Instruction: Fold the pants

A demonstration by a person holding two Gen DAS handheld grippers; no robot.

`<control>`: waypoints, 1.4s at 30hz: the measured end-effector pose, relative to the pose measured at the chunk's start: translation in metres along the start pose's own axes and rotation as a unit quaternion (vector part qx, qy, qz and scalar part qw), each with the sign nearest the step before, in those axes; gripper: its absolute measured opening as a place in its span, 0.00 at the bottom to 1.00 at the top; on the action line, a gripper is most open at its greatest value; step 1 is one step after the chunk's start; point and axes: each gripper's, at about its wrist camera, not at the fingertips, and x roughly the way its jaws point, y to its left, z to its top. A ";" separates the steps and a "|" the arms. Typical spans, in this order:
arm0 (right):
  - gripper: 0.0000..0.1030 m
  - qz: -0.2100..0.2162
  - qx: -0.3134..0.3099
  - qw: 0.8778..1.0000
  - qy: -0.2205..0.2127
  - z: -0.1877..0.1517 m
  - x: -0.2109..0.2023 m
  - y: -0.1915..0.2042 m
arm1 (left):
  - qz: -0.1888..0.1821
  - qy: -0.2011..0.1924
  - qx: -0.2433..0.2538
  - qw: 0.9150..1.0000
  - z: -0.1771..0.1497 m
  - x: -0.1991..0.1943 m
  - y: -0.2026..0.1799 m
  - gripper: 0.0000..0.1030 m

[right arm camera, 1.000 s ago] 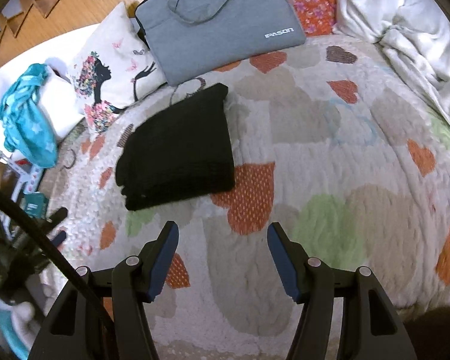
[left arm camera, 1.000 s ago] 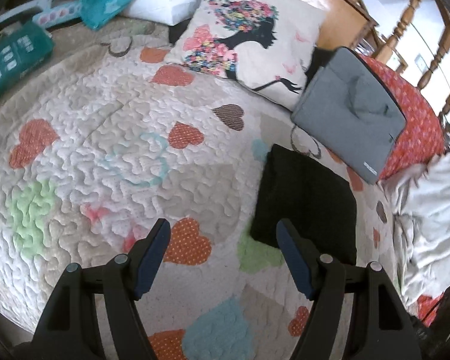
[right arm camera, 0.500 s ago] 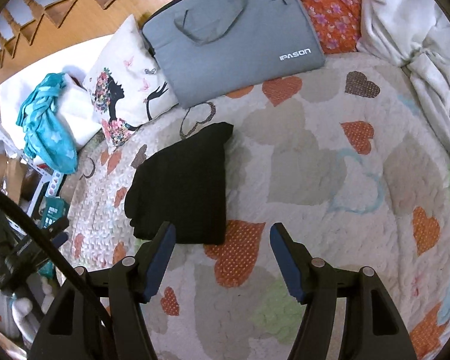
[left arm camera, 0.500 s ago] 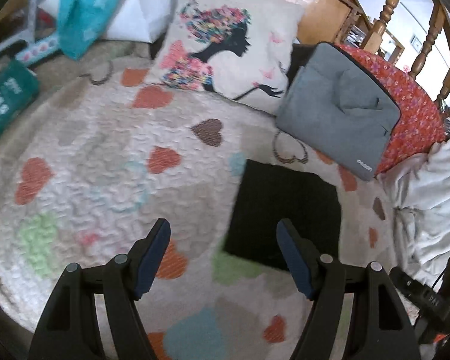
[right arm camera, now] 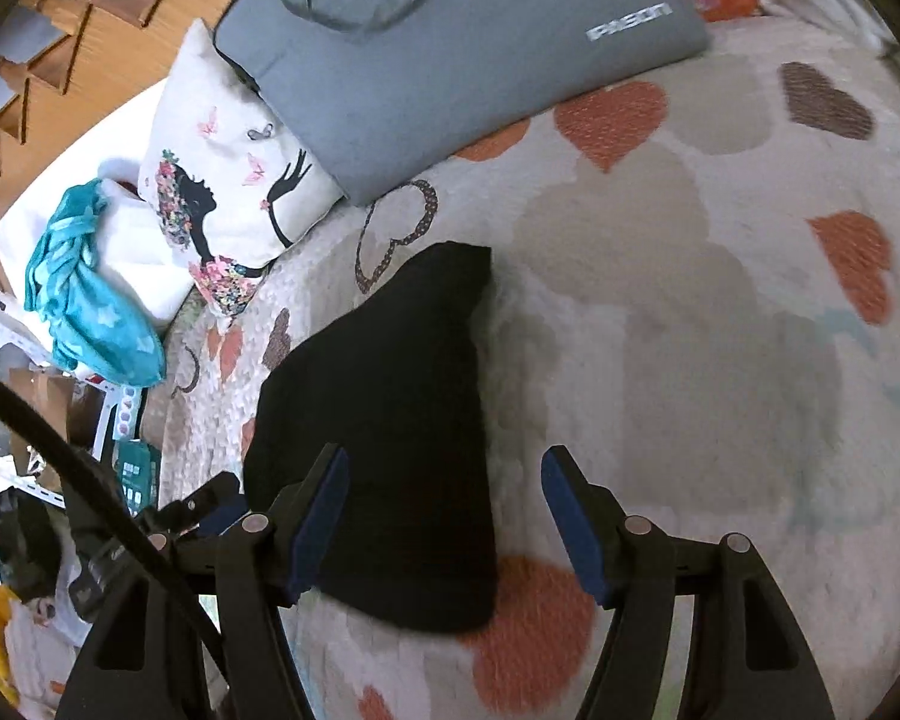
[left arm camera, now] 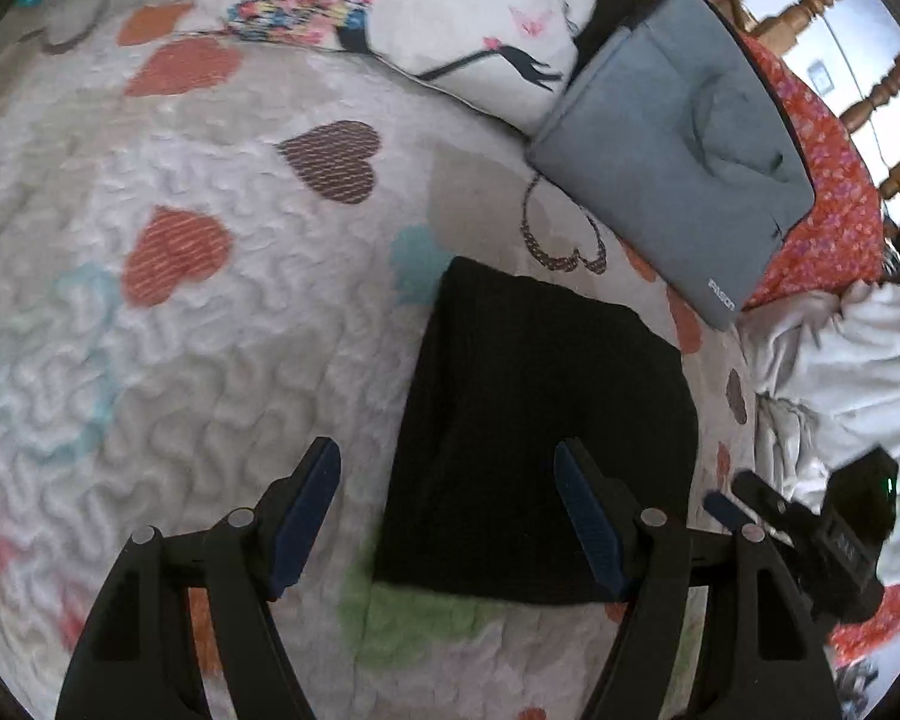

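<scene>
From my right wrist camera I see the black folded pants lying flat on the heart-patterned quilt that covers the bed. My right gripper hangs above the near edge of the pants with its jaws spread wide and nothing between them; the left finger sits over the dark cloth, the right finger over bare quilt. Beyond the pants, a grey laptop bag rests against a white cushion printed with a woman's silhouette. A teal cloth is bunched at the far left.
</scene>
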 end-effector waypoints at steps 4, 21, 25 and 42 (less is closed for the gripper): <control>0.69 0.008 -0.005 1.000 0.013 0.009 0.031 -0.005 | -0.005 0.031 0.026 0.999 0.010 0.033 0.002 0.71; 0.35 0.122 -0.022 0.992 0.007 0.028 0.057 0.003 | -0.056 0.032 0.020 0.998 0.017 0.044 -0.024 0.36; 0.34 0.137 -0.036 0.990 -0.023 0.035 0.035 0.016 | -0.088 0.030 -0.009 0.996 0.024 0.042 -0.025 0.36; 0.56 0.031 0.008 0.996 -0.082 0.056 0.010 -0.028 | -0.076 0.006 0.023 0.997 0.042 0.013 -0.045 0.50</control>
